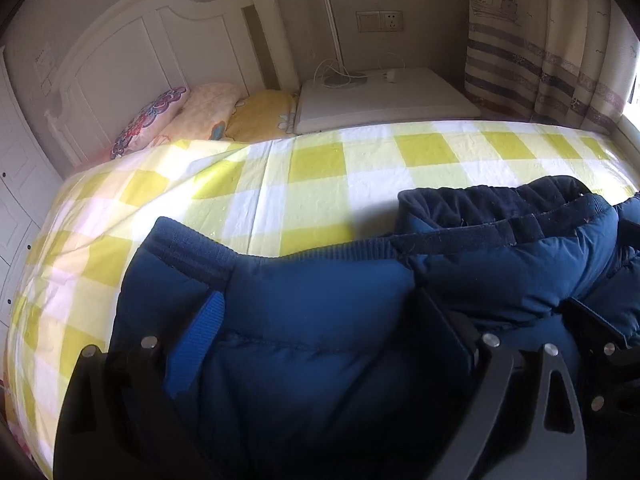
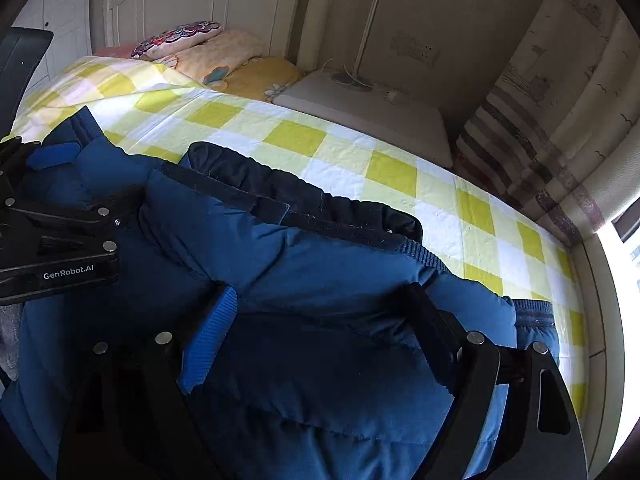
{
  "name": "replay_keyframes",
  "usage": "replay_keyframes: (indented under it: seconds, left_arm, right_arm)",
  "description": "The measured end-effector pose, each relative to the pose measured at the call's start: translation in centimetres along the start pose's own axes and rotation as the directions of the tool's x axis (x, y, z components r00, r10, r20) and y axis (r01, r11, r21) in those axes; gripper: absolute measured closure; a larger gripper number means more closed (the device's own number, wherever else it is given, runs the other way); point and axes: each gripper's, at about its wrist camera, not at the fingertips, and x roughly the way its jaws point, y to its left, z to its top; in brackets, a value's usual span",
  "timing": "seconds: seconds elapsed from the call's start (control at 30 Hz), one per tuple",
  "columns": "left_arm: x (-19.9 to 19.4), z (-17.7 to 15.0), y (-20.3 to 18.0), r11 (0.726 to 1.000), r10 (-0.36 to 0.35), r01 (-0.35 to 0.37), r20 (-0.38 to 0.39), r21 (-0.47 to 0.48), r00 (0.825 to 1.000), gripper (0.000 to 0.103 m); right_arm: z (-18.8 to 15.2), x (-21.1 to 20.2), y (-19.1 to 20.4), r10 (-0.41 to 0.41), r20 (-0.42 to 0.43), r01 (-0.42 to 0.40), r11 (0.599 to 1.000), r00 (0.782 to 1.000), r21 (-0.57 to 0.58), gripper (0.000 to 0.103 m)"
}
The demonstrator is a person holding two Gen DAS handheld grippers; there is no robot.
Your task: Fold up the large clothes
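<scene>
A navy blue padded jacket (image 1: 320,320) lies bunched on the yellow-and-white checked bed sheet (image 1: 320,184); its dark ribbed collar (image 1: 500,204) sits at the right. My left gripper (image 1: 316,320) has its jaws spread wide with jacket fabric bulging between them, near a ribbed cuff or hem (image 1: 188,248). In the right wrist view the same jacket (image 2: 320,280) fills the lower frame. My right gripper (image 2: 324,320) also stands wide open around a fold of it. The left gripper (image 2: 60,240) shows at the left edge, resting on the jacket.
Pillows (image 1: 192,116) lie by the white headboard (image 1: 140,48) at the bed's far end. A white nightstand (image 1: 384,96) with a lamp pole and cable stands beyond the bed. Striped curtains (image 1: 552,60) hang at the right, by a bright window (image 2: 624,280).
</scene>
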Motion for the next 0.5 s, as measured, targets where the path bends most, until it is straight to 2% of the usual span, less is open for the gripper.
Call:
replay_keyframes:
  seconds: [0.1,0.17,0.23,0.27,0.33,0.4,0.47,0.5]
  left_arm:
    - [0.2,0.1,1.7,0.995,-0.081,0.080,-0.030,-0.051,0.996,0.006]
    - [-0.5,0.3,4.0,0.986,-0.110,0.108,-0.004,-0.123,0.994,0.006]
    - [-1.0,0.4,6.4,0.982,-0.077,0.082,0.034,-0.168,0.996,0.006]
    - [-0.7,0.2,7.6,0.978,-0.081,0.085,0.029,-0.191,0.996,0.007]
    - [0.9,-0.5,9.5,0.950,-0.169,0.160,-0.010,-0.269,0.986,0.007]
    - [1.8,-1.0,10.9,0.910,-0.235,0.218,-0.005,-0.353,0.972,0.007]
    - [2.0,-1.0,11.2,0.897,-0.244,0.227,0.003,-0.379,0.970,0.007]
    - [2.1,-1.0,11.0,0.901,-0.237,0.220,0.000,-0.375,0.971,0.007]
  right_arm:
    - [-0.1,-0.4,-2.5,0.080,-0.016,-0.078,0.994,0.997,0.071,0.018]
    - [-0.3,-1.6,-4.6,0.018,0.004,-0.019,0.995,1.000,0.098,0.018]
    - [-1.0,-2.0,-7.3,-0.065,0.010,0.063,0.990,0.998,0.130,0.018]
    - [-1.8,-1.6,-9.1,-0.059,-0.009,0.059,0.983,0.998,0.173,0.018]
    - [-3.5,-0.4,-12.8,0.068,-0.001,-0.064,0.944,0.998,0.325,0.017]
    - [-4.7,-0.3,-14.9,0.135,0.061,-0.148,0.890,0.989,0.431,0.021]
    - [-5.3,-0.3,-15.7,0.169,0.106,-0.199,0.861,0.980,0.468,0.022]
    - [-5.4,-0.2,-15.9,0.178,0.116,-0.212,0.850,0.977,0.481,0.024]
